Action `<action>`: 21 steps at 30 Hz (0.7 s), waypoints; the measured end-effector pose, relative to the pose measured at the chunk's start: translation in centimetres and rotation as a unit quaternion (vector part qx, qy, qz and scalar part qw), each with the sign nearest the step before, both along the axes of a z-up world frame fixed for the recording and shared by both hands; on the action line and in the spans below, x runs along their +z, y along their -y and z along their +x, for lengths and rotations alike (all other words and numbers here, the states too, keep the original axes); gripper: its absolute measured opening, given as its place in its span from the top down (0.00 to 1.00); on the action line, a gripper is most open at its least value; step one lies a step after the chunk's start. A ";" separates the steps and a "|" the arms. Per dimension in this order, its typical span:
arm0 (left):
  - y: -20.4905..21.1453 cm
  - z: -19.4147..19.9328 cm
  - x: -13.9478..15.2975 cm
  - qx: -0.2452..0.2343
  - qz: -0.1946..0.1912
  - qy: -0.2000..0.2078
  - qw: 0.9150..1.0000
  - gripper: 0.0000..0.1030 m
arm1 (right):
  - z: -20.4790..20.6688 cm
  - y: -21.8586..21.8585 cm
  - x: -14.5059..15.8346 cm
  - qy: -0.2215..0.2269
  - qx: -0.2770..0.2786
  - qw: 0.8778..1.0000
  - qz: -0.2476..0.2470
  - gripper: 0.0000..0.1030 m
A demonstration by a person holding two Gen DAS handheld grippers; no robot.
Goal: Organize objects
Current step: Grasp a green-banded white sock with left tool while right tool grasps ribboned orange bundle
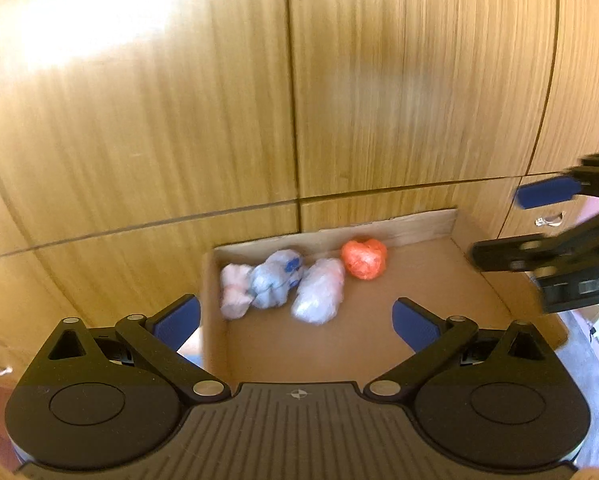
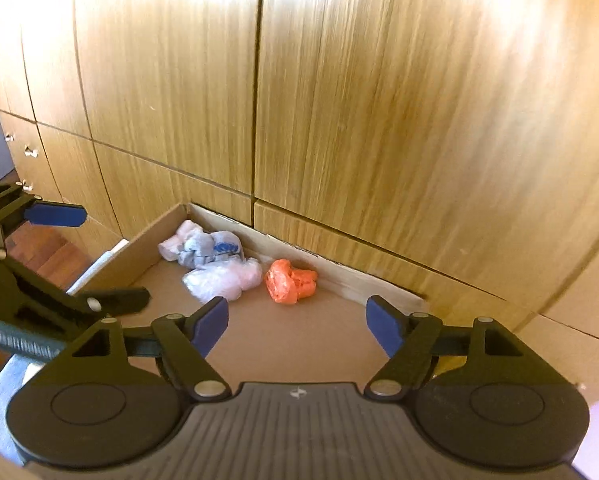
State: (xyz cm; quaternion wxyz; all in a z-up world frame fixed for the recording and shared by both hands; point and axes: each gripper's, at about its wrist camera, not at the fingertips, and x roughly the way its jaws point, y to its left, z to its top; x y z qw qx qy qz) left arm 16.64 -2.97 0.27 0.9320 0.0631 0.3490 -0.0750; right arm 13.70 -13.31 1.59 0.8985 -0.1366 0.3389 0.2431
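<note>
An open cardboard box (image 1: pixel 439 280) (image 2: pixel 147 248) stands against a wooden cabinet. Inside lie three pale crumpled plastic bundles (image 1: pixel 283 288) (image 2: pixel 215 264), one with blue print, and an orange crumpled bundle (image 1: pixel 364 259) (image 2: pixel 289 280) to their right. My left gripper (image 1: pixel 297 322) is open and empty above the box's near left side. My right gripper (image 2: pixel 297 326) is open and empty above the box floor; it also shows in the left wrist view (image 1: pixel 519 224) at the right. The left gripper shows in the right wrist view (image 2: pixel 99 256) at the left.
Wooden cabinet doors (image 1: pixel 219 100) (image 2: pixel 379 120) rise behind the box, with small metal knobs (image 2: pixel 30 153) on drawers at the side. Reddish wood floor (image 2: pixel 47 252) lies left of the box.
</note>
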 end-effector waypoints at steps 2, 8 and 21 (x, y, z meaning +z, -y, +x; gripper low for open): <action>-1.4 -2.1 0.3 0.011 -0.006 0.006 1.000 0.01 | -2.8 1.1 0.4 0.013 -0.007 1.000 0.009 0.22; -5.6 -10.4 -0.5 0.059 -0.016 0.039 0.997 0.00 | -13.5 4.8 -0.8 0.054 -0.049 0.996 0.050 0.12; -5.7 -25.0 -6.7 0.076 -0.037 0.050 0.995 0.01 | -23.4 5.1 -11.0 0.046 -0.157 0.983 0.079 0.09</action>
